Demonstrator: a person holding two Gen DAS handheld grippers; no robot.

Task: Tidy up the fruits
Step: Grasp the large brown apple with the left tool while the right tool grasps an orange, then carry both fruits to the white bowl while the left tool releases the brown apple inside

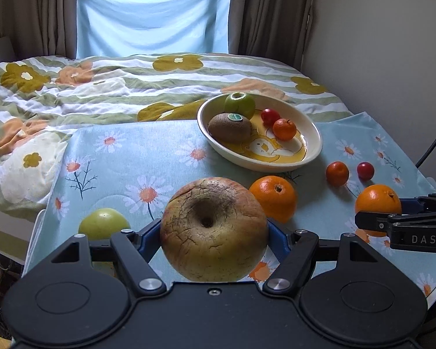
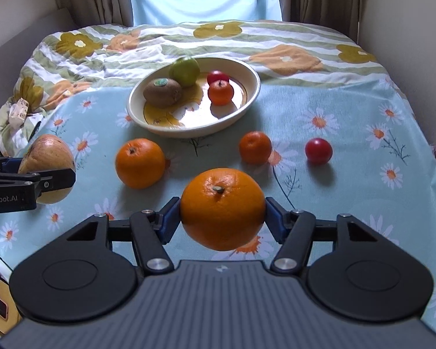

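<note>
Two grips on: left gripper (image 1: 213, 229) clamps cracked apple (image 1: 213, 229) at its widest; right gripper (image 2: 222, 212) pinches firm orange (image 2: 222, 208), likely slippery.

A bowl (image 2: 248, 99) sits toward the far side of a cloth-covered table (image 2: 348, 174), with a bed (image 2: 160, 43) behind it; inside the bowl lie a kiwi (image 2: 162, 92) at its left, an apple (image 2: 185, 71) at its back, and a tomato (image 2: 217, 76) and a mandarin (image 2: 221, 92) at its right. In front of the bowl on the cloth rest an orange (image 2: 140, 163) to the left, a second mandarin (image 2: 255, 147) directly in front, and a second tomato (image 2: 318, 150) to the right. Nearer still than the bowl, a large apple (image 1: 213, 228) is held off the cloth by the left gripper (image 1: 213, 232) at front left, with a small apple (image 1: 104, 223) on the cloth to its left, and a second orange (image 2: 222, 208) is held by the right gripper (image 2: 222, 215) at front centre.
</note>
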